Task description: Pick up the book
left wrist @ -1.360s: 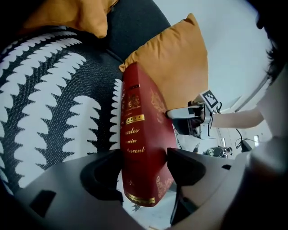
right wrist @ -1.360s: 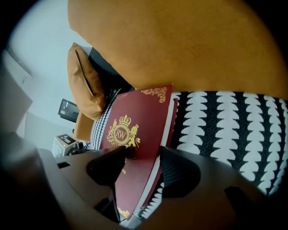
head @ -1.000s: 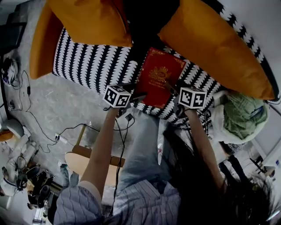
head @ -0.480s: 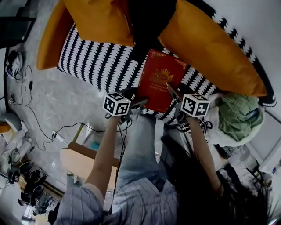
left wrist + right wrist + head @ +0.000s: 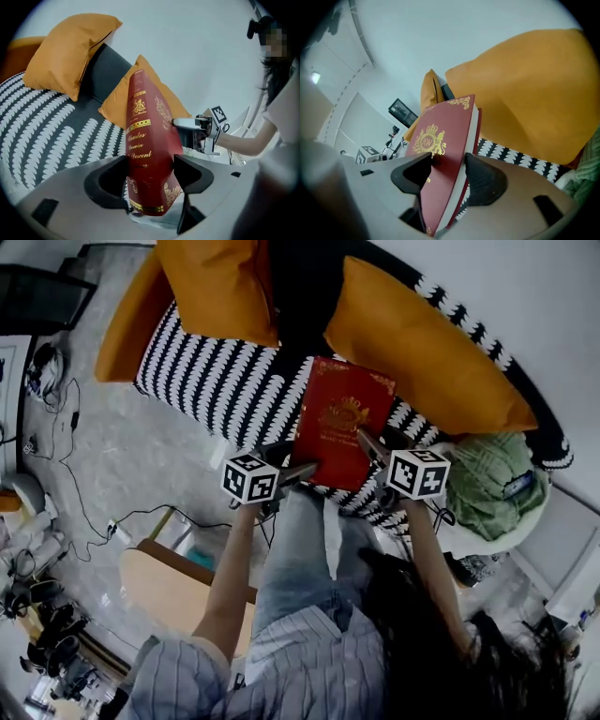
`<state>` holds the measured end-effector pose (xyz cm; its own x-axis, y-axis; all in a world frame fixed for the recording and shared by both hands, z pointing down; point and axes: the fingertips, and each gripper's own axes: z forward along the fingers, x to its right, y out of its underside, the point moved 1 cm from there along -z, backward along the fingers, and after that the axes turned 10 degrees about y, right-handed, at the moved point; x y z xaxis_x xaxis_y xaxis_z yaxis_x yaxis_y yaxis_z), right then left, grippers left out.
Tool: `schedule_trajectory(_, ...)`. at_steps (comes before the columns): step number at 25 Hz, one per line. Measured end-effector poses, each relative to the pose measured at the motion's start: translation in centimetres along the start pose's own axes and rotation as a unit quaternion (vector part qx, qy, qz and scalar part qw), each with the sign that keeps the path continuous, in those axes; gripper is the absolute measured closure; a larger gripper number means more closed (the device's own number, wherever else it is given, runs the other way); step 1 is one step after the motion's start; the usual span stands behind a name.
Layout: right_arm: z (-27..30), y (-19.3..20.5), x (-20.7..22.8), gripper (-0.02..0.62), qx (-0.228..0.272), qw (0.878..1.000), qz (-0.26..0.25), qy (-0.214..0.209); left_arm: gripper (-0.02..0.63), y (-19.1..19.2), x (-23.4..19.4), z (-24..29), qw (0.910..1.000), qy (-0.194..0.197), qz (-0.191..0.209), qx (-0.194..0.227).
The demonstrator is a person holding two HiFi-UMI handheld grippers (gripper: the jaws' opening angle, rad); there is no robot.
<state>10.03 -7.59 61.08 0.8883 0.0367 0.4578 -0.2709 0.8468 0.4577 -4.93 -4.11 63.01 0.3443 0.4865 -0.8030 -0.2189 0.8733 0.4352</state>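
We've got the book (image 5: 339,427) pinched by left gripper (image 5: 150,171) and right gripper (image 5: 447,171), apparently clear of the sofa (image 5: 206,381); pickup looks done.

Inspector is logging the following counts.

- Books: 1 red book (image 5: 339,423) is showing.
- Grippers: 2 are appearing, left gripper (image 5: 295,461) & right gripper (image 5: 377,442).
- Orange cushions: 2 lg. ones are lying on the sofa, left cushion (image 5: 220,287) & right cushion (image 5: 422,352).
- A 3rd orange piece (image 5: 127,324) is sitting at the sofa's end. Cushion or armrest: not determinable.
- Patterned sofa (image 5: 211,381): 1.
- Green knit bundle (image 5: 487,486): 1.
- Person (image 5: 300,662): 1.
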Motion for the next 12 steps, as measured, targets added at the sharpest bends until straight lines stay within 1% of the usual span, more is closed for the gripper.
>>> schedule_trajectory(5, -3.9, -1.3, -1.5, 0.357, 0.009, 0.999, -0.031, -0.011, 0.281, -0.7, 3.9, -0.9, 0.9998, -0.009, 0.011, 0.014)
schedule_trajectory(9, -6.8, -2.0, -2.0, 0.359, 0.01, 0.999, -0.041, -0.026, 0.281, -1.0, 7.2, -1.3, 0.9995, -0.022, 0.013, 0.021)
schedule_trajectory(12, -8.7, -2.7, -2.4, 0.359, 0.012, 0.998, -0.048, -0.04, 0.281, -1.4, 9.5, -1.6, 0.9987, -0.031, 0.013, 0.038)
